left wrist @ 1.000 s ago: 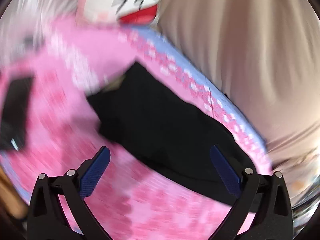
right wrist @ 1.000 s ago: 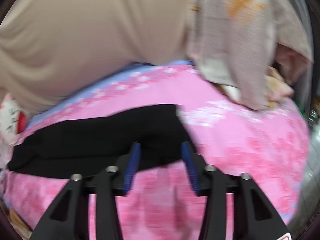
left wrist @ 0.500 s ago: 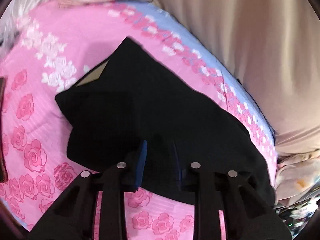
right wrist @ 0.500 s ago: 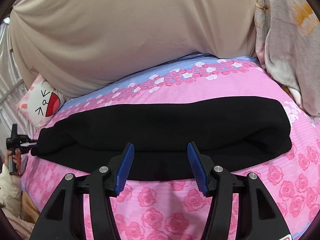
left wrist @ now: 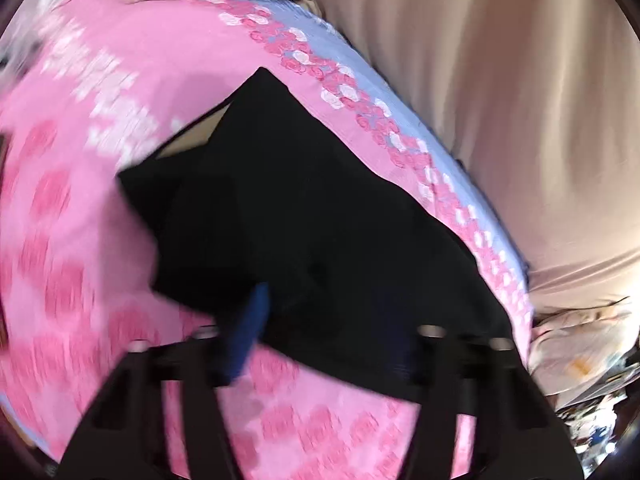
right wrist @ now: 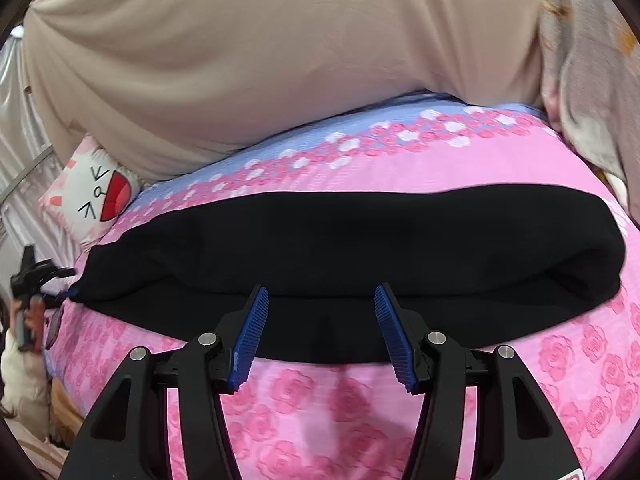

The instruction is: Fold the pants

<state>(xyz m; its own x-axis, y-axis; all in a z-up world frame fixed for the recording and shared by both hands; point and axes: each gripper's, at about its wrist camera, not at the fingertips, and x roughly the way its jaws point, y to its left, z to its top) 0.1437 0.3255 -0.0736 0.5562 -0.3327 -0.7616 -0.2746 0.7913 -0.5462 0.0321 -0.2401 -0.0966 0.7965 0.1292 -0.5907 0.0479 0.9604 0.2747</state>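
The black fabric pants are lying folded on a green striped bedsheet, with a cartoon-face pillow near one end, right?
Not quite. The black fabric pants lie on a pink rose-print bedsheet, not a green striped one; the right wrist view shows it. The cartoon-face pillow is indeed near one end.

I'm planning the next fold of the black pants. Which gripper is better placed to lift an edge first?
Probably the left. The left gripper is already at the black pants with cloth between its opening jaws. The right gripper is open, apparently just short of the near edge.
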